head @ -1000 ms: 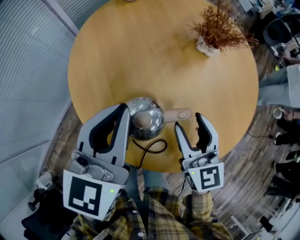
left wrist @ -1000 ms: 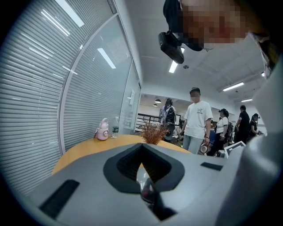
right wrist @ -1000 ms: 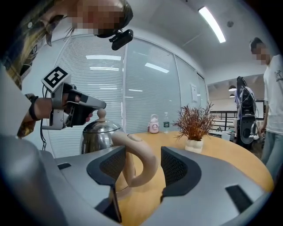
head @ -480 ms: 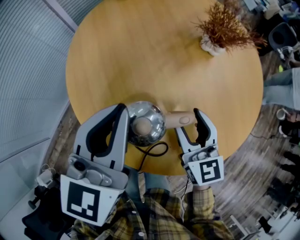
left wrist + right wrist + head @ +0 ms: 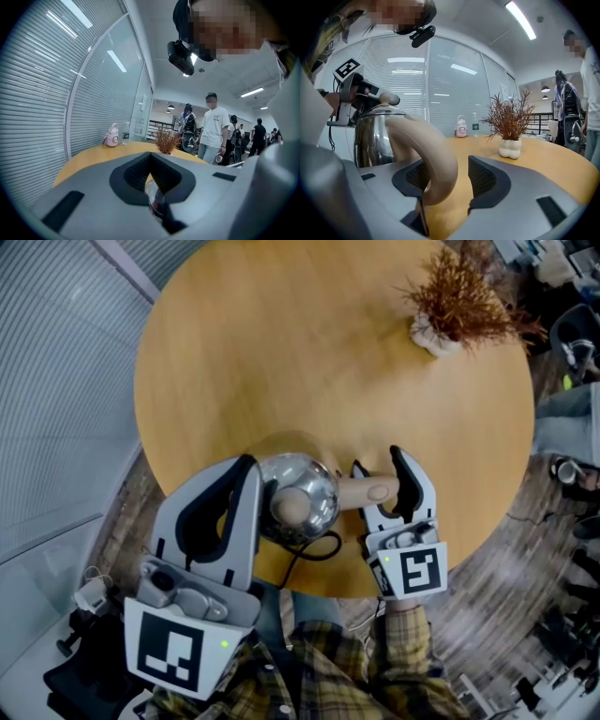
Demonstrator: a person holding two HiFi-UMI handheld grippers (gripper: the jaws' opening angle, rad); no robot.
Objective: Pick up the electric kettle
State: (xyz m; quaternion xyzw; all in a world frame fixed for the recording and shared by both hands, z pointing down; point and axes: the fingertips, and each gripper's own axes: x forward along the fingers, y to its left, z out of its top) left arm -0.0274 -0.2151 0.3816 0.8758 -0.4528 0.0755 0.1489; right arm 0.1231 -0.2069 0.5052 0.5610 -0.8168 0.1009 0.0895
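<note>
A shiny steel electric kettle (image 5: 295, 498) with a beige lid knob stands near the front edge of the round wooden table (image 5: 281, 352). Its beige handle (image 5: 361, 491) points right. My right gripper (image 5: 376, 463) is open, one jaw on each side of that handle. In the right gripper view the handle (image 5: 431, 150) arches between the jaws of my right gripper (image 5: 447, 173), close against the left one, with a gap to the right one. My left gripper (image 5: 246, 465) is shut and empty beside the kettle's left flank. The left gripper view shows my left gripper (image 5: 152, 161) with its jaws together.
A dried plant in a white pot (image 5: 459, 306) stands at the table's far right. The kettle's black cord (image 5: 314, 547) loops off the front edge. A pink bottle (image 5: 461, 126) sits at the far side. Several people (image 5: 213, 126) stand beyond the table.
My right gripper has moved forward, so the kettle's handle now lies between its jaws rather than ahead of them. The left gripper has stayed beside the kettle.
</note>
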